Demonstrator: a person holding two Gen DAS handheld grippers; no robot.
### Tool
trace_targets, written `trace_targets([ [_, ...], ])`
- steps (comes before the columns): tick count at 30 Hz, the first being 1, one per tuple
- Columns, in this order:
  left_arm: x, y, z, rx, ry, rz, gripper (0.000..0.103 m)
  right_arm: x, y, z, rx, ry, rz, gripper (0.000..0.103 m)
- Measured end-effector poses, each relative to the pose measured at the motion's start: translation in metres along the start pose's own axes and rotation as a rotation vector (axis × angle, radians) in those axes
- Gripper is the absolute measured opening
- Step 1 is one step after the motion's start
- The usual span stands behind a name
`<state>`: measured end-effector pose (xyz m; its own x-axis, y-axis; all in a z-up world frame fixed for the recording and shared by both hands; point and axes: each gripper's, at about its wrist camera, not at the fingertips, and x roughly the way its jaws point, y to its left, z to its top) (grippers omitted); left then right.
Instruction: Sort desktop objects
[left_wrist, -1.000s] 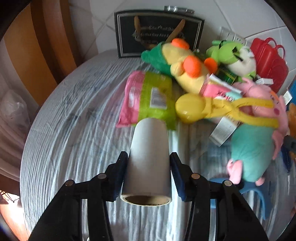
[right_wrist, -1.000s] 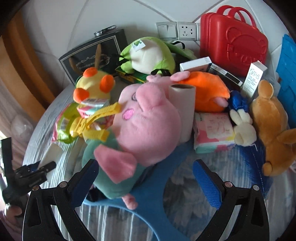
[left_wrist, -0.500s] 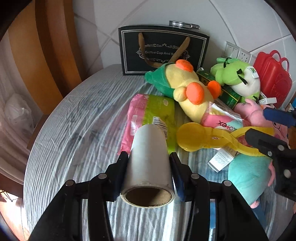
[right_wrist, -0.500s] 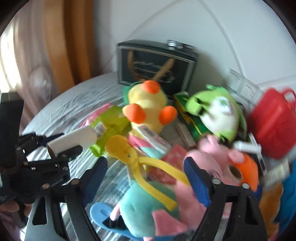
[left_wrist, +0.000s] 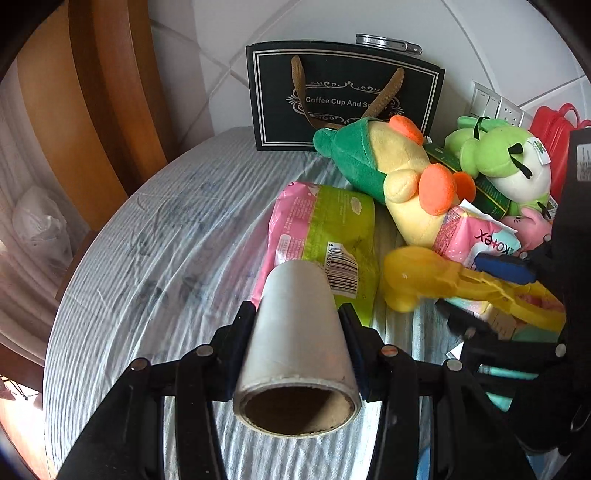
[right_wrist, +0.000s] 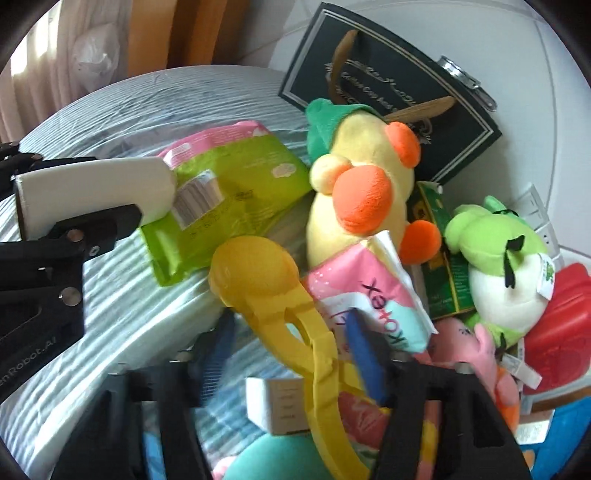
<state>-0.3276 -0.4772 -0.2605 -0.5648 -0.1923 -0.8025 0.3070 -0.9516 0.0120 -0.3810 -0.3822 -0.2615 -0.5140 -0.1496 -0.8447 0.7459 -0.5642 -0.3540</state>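
Note:
My left gripper (left_wrist: 297, 332) is shut on a white roll with a cardboard core (left_wrist: 295, 343) and holds it above the striped tablecloth (left_wrist: 155, 266). The roll also shows in the right wrist view (right_wrist: 99, 188). My right gripper (right_wrist: 291, 354) is open, its blue-padded jaws on either side of the handles of a yellow scoop-shaped clamp toy (right_wrist: 277, 306), apart from them. The clamp toy (left_wrist: 443, 284) lies on a pink Kotex pack (right_wrist: 373, 299). The right gripper (left_wrist: 491, 299) shows at the right of the left wrist view.
A pink and green pack (left_wrist: 325, 240) lies ahead of the roll. A yellow duck plush (left_wrist: 399, 184), a green frog plush (left_wrist: 509, 166), a black gift bag (left_wrist: 343, 96), a red case (right_wrist: 561, 325), a pink plush (right_wrist: 469, 350) and a small white box (right_wrist: 277, 406) crowd the right side.
My right gripper has swung left and dropped over the yellow clamp toy, its jaws now straddling the handles. My left gripper has lifted the roll slightly and still holds it.

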Motion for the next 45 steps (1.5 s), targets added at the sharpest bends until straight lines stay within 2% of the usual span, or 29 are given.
trace_targets([
  [1, -0.002, 0.000, 0.000, 0.001, -0.002, -0.002, 0.045, 0.000, -0.003, 0.000, 0.014, -0.005, 0.000, 0.032],
  [2, -0.004, -0.001, 0.000, 0.000, -0.003, -0.006, 0.045, -0.002, -0.006, 0.000, 0.037, -0.007, 0.015, 0.025],
  [6, -0.022, -0.004, -0.001, -0.002, -0.024, -0.013, 0.045, -0.017, -0.019, -0.005, 0.132, -0.043, 0.069, 0.024],
  [8, -0.036, -0.005, 0.001, -0.002, -0.047, -0.016, 0.045, -0.030, -0.024, -0.006, 0.173, -0.074, 0.089, 0.018],
  [12, -0.070, -0.011, 0.006, 0.010, -0.105, -0.020, 0.045, -0.069, -0.035, -0.010, 0.249, -0.146, 0.118, 0.018],
  [16, -0.116, -0.020, 0.007, 0.024, -0.178, -0.028, 0.044, -0.116, -0.041, -0.019, 0.289, -0.221, 0.100, 0.018],
  [22, -0.193, -0.038, -0.001, 0.051, -0.288, -0.058, 0.043, -0.192, -0.050, -0.045, 0.336, -0.311, 0.046, 0.018],
  [27, -0.248, -0.061, -0.018, 0.082, -0.354, -0.114, 0.041, -0.254, -0.062, -0.081, 0.393, -0.374, -0.010, 0.018],
  [28, -0.259, -0.068, -0.022, 0.091, -0.368, -0.129, 0.038, -0.266, -0.064, -0.089, 0.403, -0.383, -0.025, 0.018],
  [30, -0.277, -0.082, -0.028, 0.111, -0.387, -0.162, 0.022, -0.286, -0.069, -0.106, 0.426, -0.393, -0.055, 0.018],
  [33, -0.295, -0.108, -0.035, 0.143, -0.396, -0.205, 0.022, -0.313, -0.079, -0.136, 0.470, -0.390, -0.109, 0.018],
  [36, -0.303, -0.133, -0.046, 0.149, -0.387, -0.240, 0.022, -0.328, -0.095, -0.165, 0.510, -0.378, -0.136, 0.018],
  [38, -0.299, -0.147, -0.058, 0.153, -0.358, -0.229, 0.022, -0.333, -0.103, -0.187, 0.523, -0.359, -0.149, 0.018],
  [41, -0.275, -0.156, -0.080, 0.120, -0.262, -0.190, 0.024, -0.323, -0.113, -0.216, 0.521, -0.324, -0.124, 0.018],
  [43, -0.251, -0.157, -0.102, 0.096, -0.167, -0.144, 0.043, -0.305, -0.116, -0.236, 0.509, -0.291, -0.082, 0.018],
  [45, -0.233, -0.154, -0.125, 0.076, -0.105, -0.091, 0.054, -0.282, -0.118, -0.254, 0.509, -0.255, -0.029, 0.018],
])
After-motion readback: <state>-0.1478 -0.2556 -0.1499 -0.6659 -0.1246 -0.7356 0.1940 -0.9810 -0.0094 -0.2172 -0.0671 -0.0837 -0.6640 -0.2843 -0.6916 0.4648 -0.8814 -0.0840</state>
